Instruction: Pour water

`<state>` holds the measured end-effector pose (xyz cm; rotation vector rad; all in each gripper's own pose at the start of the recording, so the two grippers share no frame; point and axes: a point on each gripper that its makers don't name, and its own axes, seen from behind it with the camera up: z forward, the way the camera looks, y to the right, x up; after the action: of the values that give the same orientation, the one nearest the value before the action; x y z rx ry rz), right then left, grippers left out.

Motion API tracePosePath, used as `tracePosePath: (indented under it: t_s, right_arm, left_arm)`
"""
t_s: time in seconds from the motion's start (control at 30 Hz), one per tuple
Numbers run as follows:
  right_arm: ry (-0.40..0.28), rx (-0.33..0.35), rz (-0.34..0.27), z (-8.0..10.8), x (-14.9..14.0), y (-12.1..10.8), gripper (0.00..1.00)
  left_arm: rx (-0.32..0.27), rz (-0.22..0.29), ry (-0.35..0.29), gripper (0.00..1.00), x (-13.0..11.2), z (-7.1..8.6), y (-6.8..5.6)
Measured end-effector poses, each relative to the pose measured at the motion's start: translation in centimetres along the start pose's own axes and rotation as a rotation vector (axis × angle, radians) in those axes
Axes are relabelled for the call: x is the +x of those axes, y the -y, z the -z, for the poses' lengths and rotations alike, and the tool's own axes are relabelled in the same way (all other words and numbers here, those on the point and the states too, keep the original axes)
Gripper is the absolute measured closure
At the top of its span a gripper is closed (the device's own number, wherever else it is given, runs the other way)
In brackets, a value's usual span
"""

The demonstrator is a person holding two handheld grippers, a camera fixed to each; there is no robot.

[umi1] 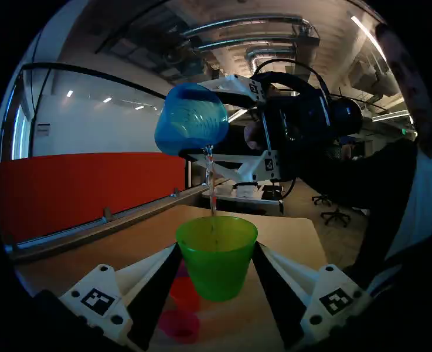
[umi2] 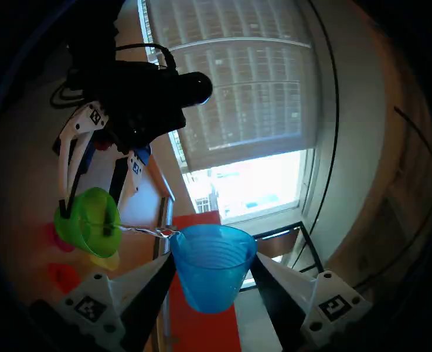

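My left gripper [umi1: 216,267] is shut on a green cup [umi1: 217,255], held upright above the wooden table [umi1: 128,246]. Above it my right gripper [umi1: 216,138] holds a blue cup [umi1: 189,120] tilted over, and a thin stream of water [umi1: 211,182] falls from its lip into the green cup. In the right gripper view my right gripper [umi2: 213,276] is shut on the blue cup [umi2: 211,267]. There the water [umi2: 142,230] arcs across to the green cup [umi2: 89,222], which the left gripper [umi2: 92,220] holds.
Small pink and red cups [umi1: 183,305] lie on the table under the green cup. An orange partition [umi1: 81,188] runs along the table's far side. Office chairs [umi1: 333,214] stand beyond, a person's dark sleeve [umi1: 368,170] at right. A window with blinds [umi2: 245,100] is behind.
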<state>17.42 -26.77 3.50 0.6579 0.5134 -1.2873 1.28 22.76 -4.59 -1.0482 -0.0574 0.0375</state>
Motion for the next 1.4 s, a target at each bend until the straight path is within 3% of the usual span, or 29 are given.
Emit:
tracePosePath:
  t_s: [1.4]
  right_arm:
    - [0.009,-0.013,0.153,-0.24,0.47,-0.69,0.11]
  left_arm:
    - [0.009,-0.003,-0.008,0.15,-0.05,-0.12,0.41]
